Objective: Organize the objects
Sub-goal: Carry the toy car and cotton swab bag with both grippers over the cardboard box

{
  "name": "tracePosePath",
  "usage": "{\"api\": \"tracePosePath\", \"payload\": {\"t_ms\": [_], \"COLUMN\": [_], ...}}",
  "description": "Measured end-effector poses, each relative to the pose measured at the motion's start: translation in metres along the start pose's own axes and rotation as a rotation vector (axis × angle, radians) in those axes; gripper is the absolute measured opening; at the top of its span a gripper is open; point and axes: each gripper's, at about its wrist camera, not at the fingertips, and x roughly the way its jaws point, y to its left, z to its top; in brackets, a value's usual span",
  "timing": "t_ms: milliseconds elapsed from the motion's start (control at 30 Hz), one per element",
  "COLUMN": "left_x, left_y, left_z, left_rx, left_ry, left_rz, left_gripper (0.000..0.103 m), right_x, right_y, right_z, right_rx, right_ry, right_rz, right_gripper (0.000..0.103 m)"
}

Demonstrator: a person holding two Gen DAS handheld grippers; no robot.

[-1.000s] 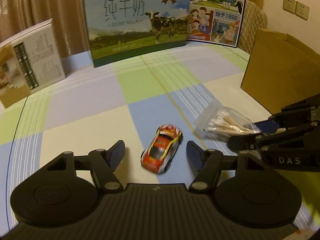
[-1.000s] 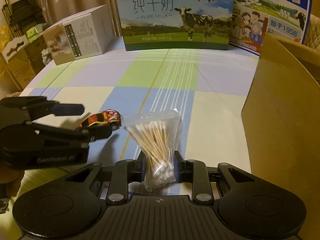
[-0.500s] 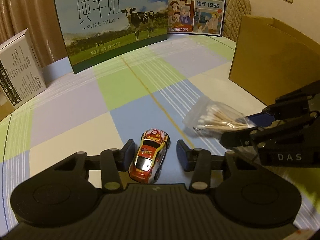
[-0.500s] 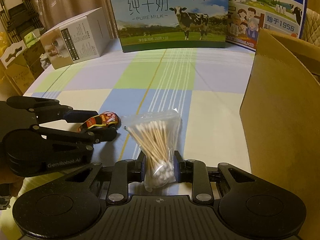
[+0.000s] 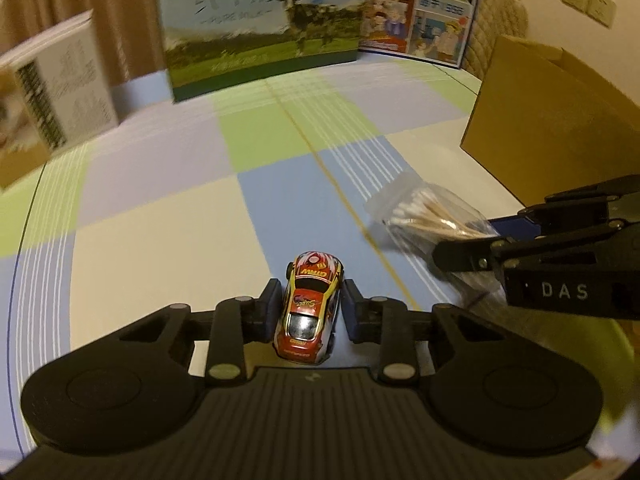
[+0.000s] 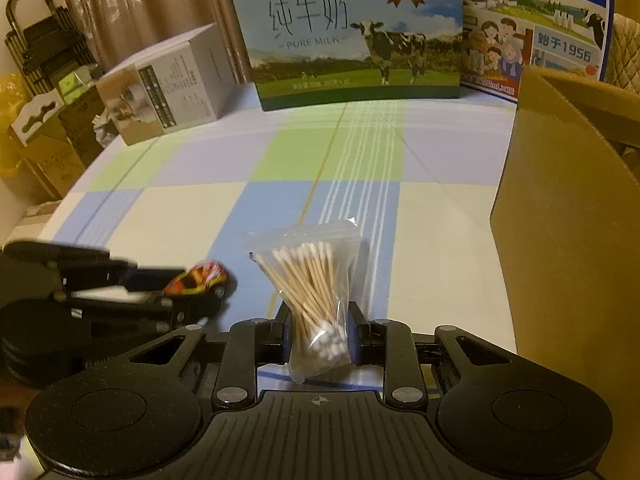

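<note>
A small red and yellow toy car (image 5: 310, 312) sits on the checked tablecloth (image 5: 160, 248) between the pads of my left gripper (image 5: 312, 294). Its jaws are closing and both pads touch the car's sides. My right gripper (image 6: 319, 320) is shut on the lower end of a clear bag of cotton swabs (image 6: 308, 280), which stands tilted on the cloth. In the left wrist view the bag of cotton swabs (image 5: 424, 216) and the right gripper (image 5: 472, 238) lie just right of the car. The right wrist view has the toy car (image 6: 198, 278) at the left, partly hidden by the left gripper's fingers.
An open brown cardboard box (image 6: 560, 220) stands at the right edge of the table. At the back are a pure-milk carton (image 6: 352, 32) and a second blue milk carton (image 6: 536, 20), with a white box (image 6: 168, 84) at the back left. Bags and boxes (image 6: 44, 92) are stacked beyond the left table edge.
My left gripper's jaws have narrowed from wide apart to touching the toy car, which now sits straight and deeper between them. The right gripper still holds the swab bag in place.
</note>
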Motion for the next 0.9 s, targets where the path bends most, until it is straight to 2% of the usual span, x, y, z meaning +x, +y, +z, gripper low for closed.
{"api": "tracePosePath", "payload": {"t_ms": [267, 600, 900], "left_x": [-0.036, -0.108, -0.17], "left_y": [-0.012, -0.045, -0.086], "left_z": [-0.021, -0.06, -0.082], "left_rx": [-0.091, -0.255, -0.338], "left_ry": [0.019, -0.022, -0.064], "left_rz": [0.036, 0.028, 0.014], "left_gripper": [0.027, 0.027, 0.027], "right_x": [-0.042, -0.108, -0.184], "right_y": [0.02, 0.04, 0.046], "right_z": [-0.025, -0.077, -0.103], "right_rx": [0.024, -0.007, 0.002], "right_ry": [-0.018, -0.027, -0.074], "right_rz": [0.032, -0.001, -0.015], "right_gripper": [0.022, 0.022, 0.022]}}
